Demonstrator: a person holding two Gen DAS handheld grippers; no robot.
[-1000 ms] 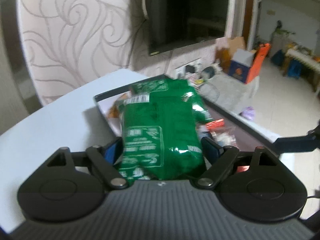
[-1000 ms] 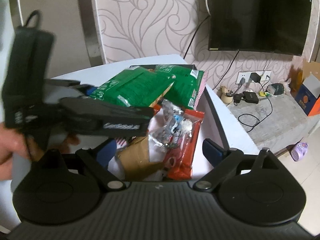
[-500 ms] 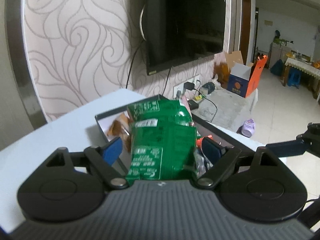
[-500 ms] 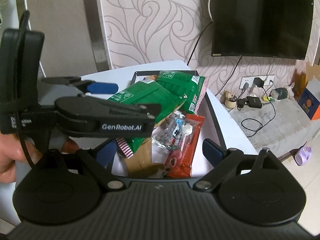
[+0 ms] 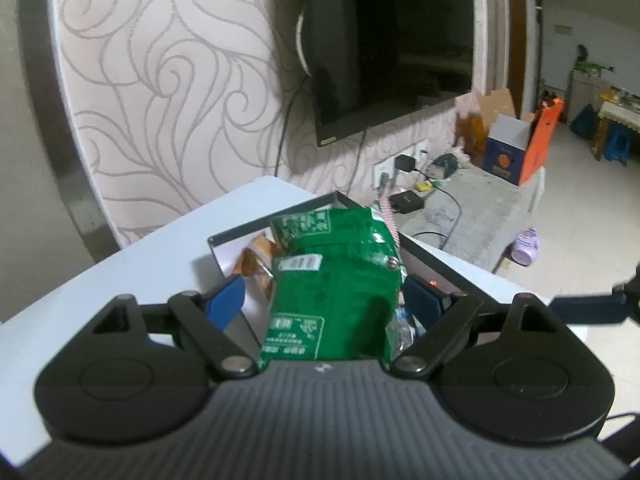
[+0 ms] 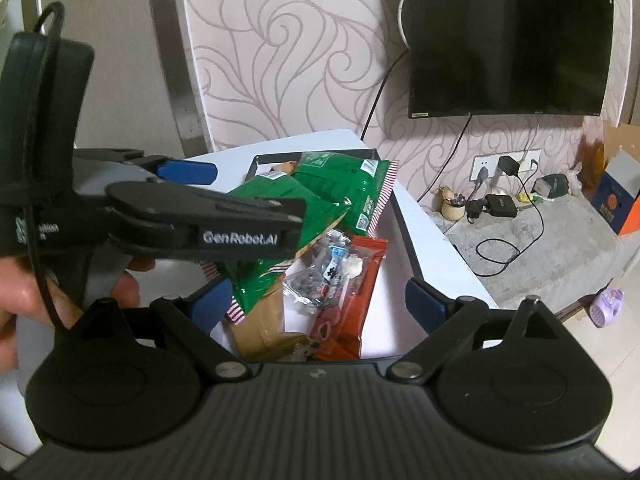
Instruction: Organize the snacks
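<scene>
A black-rimmed box (image 6: pixel 404 236) on the white table holds snacks. Two green bags lie in it, one (image 5: pixel 336 308) nearer and one (image 6: pixel 344 184) at the far end. A red packet (image 6: pixel 356 288), a clear packet (image 6: pixel 320 276) and a brown packet (image 6: pixel 264 328) lie beside them. My left gripper (image 5: pixel 324 300) is open, its blue pads either side of the near green bag and apart from it. It also shows in the right wrist view (image 6: pixel 208 200) over the box's left side. My right gripper (image 6: pixel 320 304) is open and empty above the box's near end.
The white table (image 5: pixel 120 268) stands against a swirl-patterned wall with a black TV (image 6: pixel 508 40). To the right the floor drops away, with a concrete ledge carrying chargers and cables (image 6: pixel 500 208), a cardboard box (image 5: pixel 520 148) and a purple slipper (image 6: pixel 608 304).
My left gripper opened wider and drew back a little from the near green bag, which stays lying in the box. My right gripper has barely moved.
</scene>
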